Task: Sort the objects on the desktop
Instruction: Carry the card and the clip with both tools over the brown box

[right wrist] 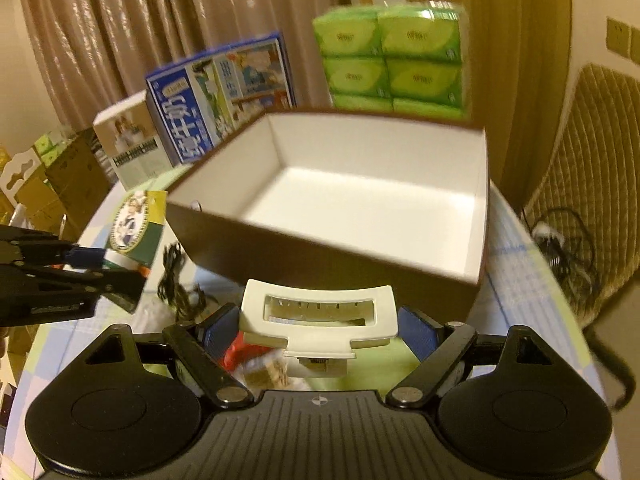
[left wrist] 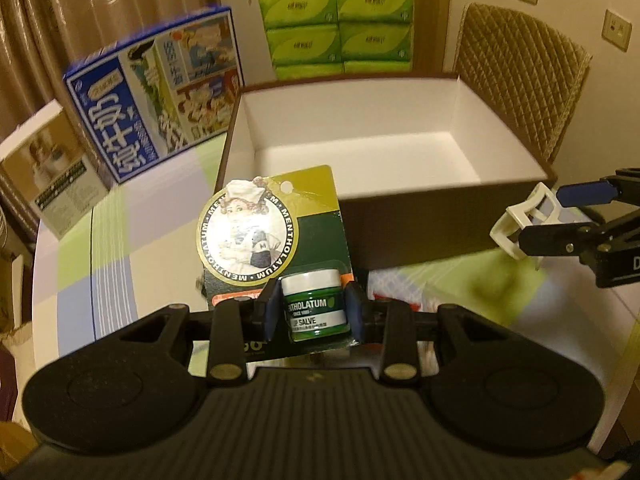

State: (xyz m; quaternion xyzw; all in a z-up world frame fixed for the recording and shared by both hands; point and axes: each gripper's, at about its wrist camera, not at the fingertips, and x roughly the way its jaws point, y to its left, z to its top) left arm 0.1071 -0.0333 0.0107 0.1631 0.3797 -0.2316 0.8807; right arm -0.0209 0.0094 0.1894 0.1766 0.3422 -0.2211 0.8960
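My left gripper [left wrist: 314, 314] is shut on a Mentholatum lip salve pack [left wrist: 276, 224], its blue pads pressed on both sides of the small green jar [left wrist: 314, 306]. The pack hangs above the checked tablecloth, just in front of the open brown box [left wrist: 420, 224] with a white inside. In the right wrist view, my right gripper [right wrist: 318, 330] is shut on a white plastic holder [right wrist: 318, 312], held wide between the pads near the box's front wall [right wrist: 328, 256]. Each gripper shows in the other view: the right gripper [left wrist: 536, 218] with the holder [left wrist: 514, 224], the left gripper [right wrist: 116, 270] with the pack [right wrist: 138, 220].
Behind the box stand a blue milk carton box [left wrist: 160, 92], a beige box [left wrist: 52, 168] and stacked green tissue packs [left wrist: 340, 20]. A quilted chair [left wrist: 520, 76] is at the back right. A black cable [right wrist: 176, 280] and a red packet [right wrist: 236, 354] lie on the tablecloth.
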